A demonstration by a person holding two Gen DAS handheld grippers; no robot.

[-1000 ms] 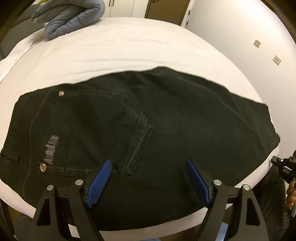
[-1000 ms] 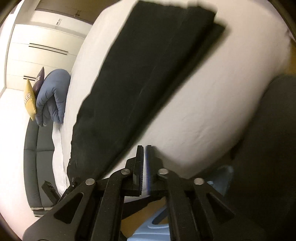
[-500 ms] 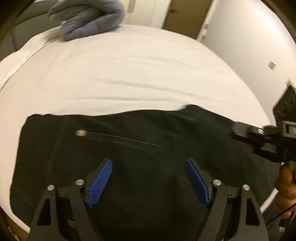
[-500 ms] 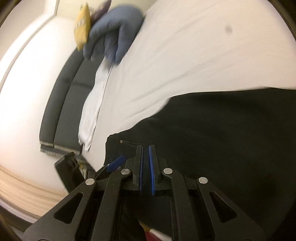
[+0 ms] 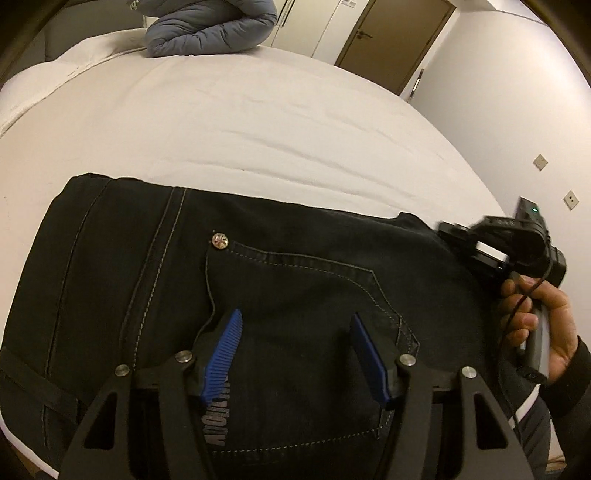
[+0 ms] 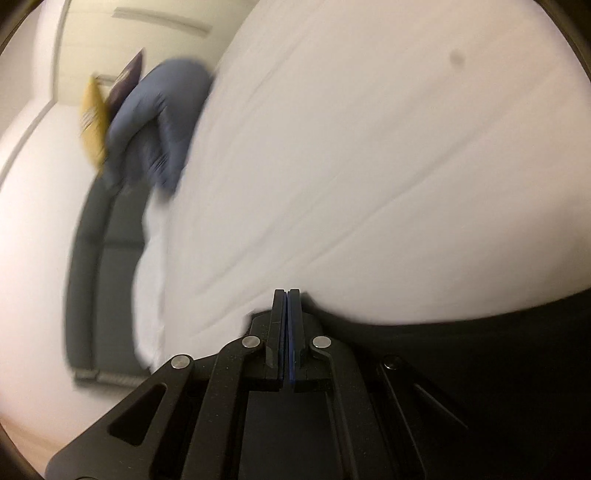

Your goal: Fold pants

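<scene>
Black jeans [image 5: 314, 280] lie flat on the white bed [image 5: 258, 110], back pocket up with a metal rivet [image 5: 219, 242]. My left gripper [image 5: 295, 317] hovers over that pocket; its jaws are closing, blue pads still apart, with only the flat cloth beneath them. My right gripper [image 5: 448, 232], held by a hand [image 5: 535, 321], has its tip at the jeans' far right edge. In the blurred right wrist view the right gripper [image 6: 287, 292] is shut at the edge of the jeans [image 6: 461, 350]. No cloth shows between its pads.
A rolled blue-grey duvet [image 5: 210, 29] lies at the head of the bed, with a yellow pillow [image 6: 94, 122] beside it. A dark headboard [image 6: 107, 277] runs along that end. A brown door [image 5: 391, 40] and a wall stand beyond the bed's right side.
My left gripper moved in over the back pocket and its pads came closer together. My right gripper swung in from the bed's side to the jeans' far edge.
</scene>
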